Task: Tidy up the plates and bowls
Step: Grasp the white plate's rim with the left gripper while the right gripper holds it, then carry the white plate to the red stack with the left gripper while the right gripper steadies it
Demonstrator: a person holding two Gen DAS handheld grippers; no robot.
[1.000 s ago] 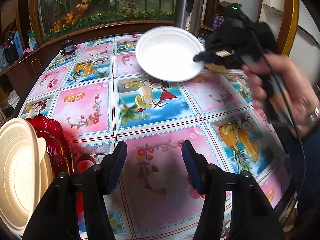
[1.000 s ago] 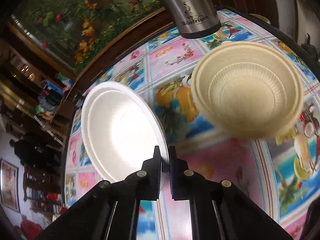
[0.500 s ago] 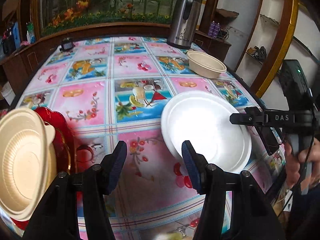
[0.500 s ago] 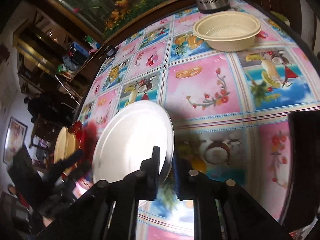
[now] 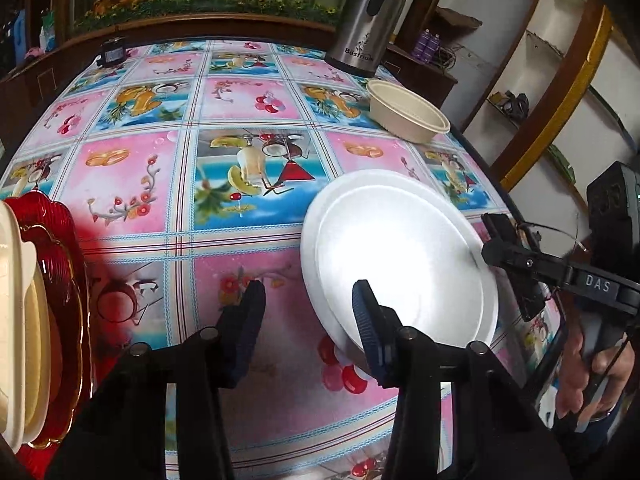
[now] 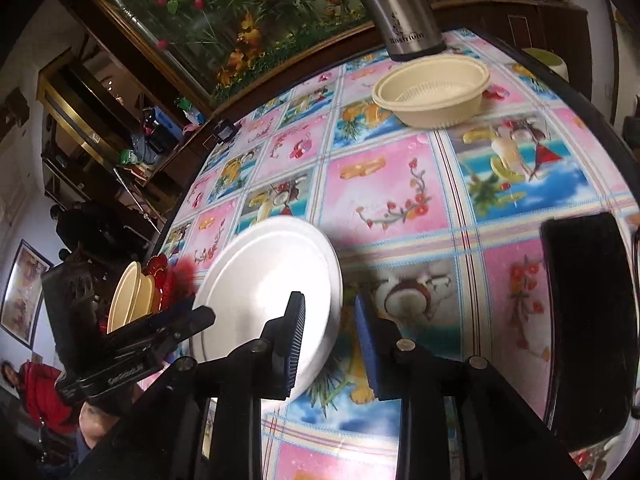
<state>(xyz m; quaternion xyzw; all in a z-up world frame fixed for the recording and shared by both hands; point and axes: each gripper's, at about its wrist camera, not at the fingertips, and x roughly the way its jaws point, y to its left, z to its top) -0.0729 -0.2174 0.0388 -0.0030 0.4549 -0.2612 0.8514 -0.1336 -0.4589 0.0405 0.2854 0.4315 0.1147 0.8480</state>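
Fruit-print oilcloth covers the table (image 5: 132,184). My right gripper (image 6: 330,338) has just been opening around the white plate's (image 5: 400,256) rim, mid-frame, pads clear. My left gripper (image 5: 308,316) has been closing, empty. Cream and red plates (image 5: 44,320) stack lower left; the cream bowl (image 5: 408,114) waits upper right by the "Bastrium" flask (image 5: 366,20).
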